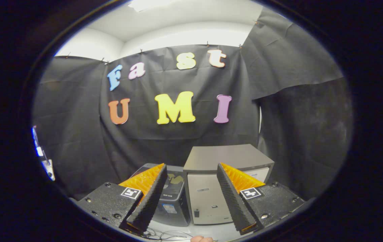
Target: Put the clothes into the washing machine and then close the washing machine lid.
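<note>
your gripper is spread wide and grasping nothing, its two fingers raised above the pale tabletop and aimed at the black cloth wall at the far side. between and just beyond the fingers stands a boxy grey machine with a flat darker top and a lighter front panel, and touching its left side is a lower dark machine with a glossy top and a small blue label on its front, partly hidden behind your left finger. thin cables lie on the tabletop near the fingers, and i cannot tell which machine is the washer or where the clothes are.
</note>
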### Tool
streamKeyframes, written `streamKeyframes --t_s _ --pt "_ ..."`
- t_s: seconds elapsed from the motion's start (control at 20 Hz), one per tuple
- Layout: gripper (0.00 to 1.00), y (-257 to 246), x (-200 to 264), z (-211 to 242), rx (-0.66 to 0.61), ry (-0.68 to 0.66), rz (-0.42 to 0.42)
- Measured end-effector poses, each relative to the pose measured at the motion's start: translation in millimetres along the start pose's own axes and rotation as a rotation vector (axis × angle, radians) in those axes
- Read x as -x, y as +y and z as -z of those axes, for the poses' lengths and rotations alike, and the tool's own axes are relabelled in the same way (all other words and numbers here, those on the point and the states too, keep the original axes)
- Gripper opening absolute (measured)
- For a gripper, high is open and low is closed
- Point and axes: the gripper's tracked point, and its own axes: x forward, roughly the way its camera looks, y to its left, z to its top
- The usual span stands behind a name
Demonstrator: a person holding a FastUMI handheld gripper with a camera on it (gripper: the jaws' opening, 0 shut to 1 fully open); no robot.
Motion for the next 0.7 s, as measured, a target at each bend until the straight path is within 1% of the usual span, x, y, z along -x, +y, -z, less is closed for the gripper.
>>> streamKeyframes --t_s 0.05,0.1,0.25,0.55,0.7 --pt "0.93 -9 6 10 0.014 0.026 -0.005" --pt "0.93 -12 16 15 0.013 0.030 -0.025" --pt "0.92 -21 34 24 -0.011 0.030 -0.036" --pt "0.93 -32 60 17 0.005 0.016 -0.088" --pt "0.93 -35 67 13 0.000 0.008 -0.098"
